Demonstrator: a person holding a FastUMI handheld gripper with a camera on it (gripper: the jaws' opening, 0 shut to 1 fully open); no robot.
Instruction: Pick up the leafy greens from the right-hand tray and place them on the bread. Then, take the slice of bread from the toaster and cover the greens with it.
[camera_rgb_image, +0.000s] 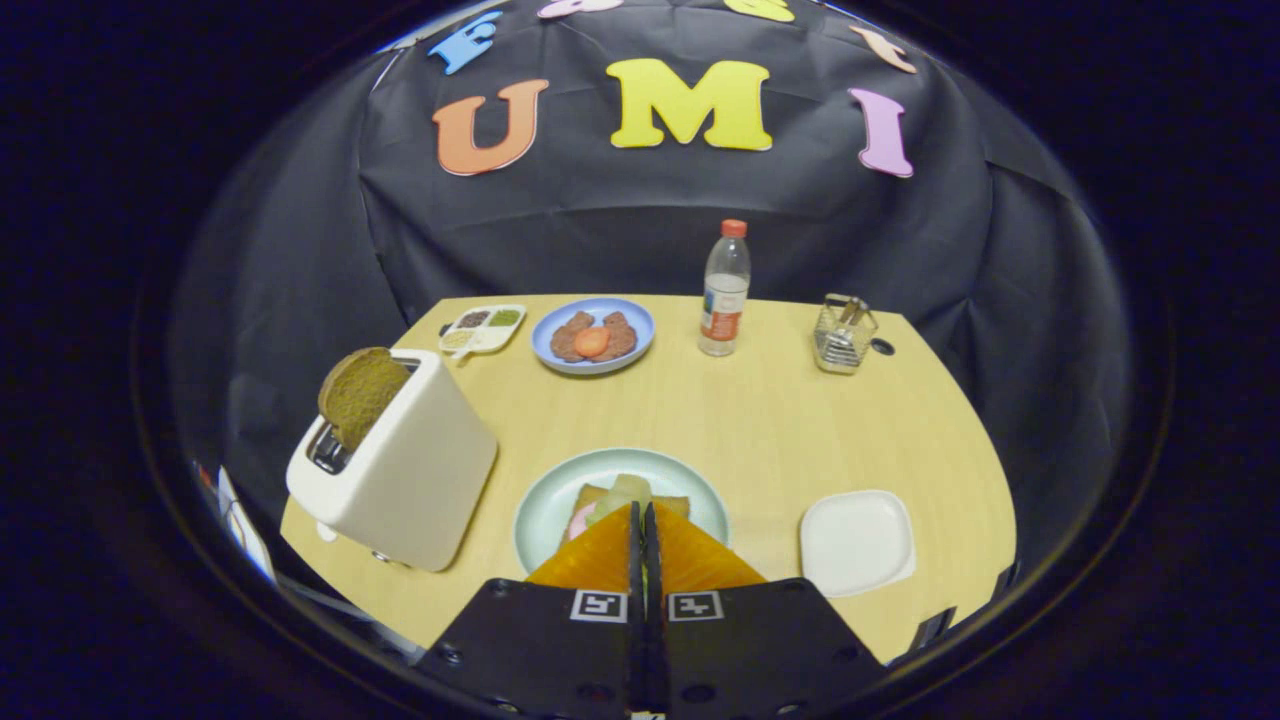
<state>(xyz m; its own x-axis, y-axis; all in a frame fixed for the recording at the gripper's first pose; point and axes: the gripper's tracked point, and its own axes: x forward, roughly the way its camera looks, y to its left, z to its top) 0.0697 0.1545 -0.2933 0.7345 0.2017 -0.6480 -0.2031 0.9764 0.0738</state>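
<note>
The gripper (642, 520) has its fingers pressed together, holding nothing, above the green plate (545, 510) (bread and greens (625, 492) partly hidden behind them). A bread slice (360, 392) stands in the toaster (405, 480); the white tray (856, 542) lies bare.

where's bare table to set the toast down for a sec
Widest bare patch: mid-table, between the white toaster, clear water bottle and pale green plate. Crowded along the far edge. The shut gripper hovers over the green plate; the white square tray looks empty.
</note>
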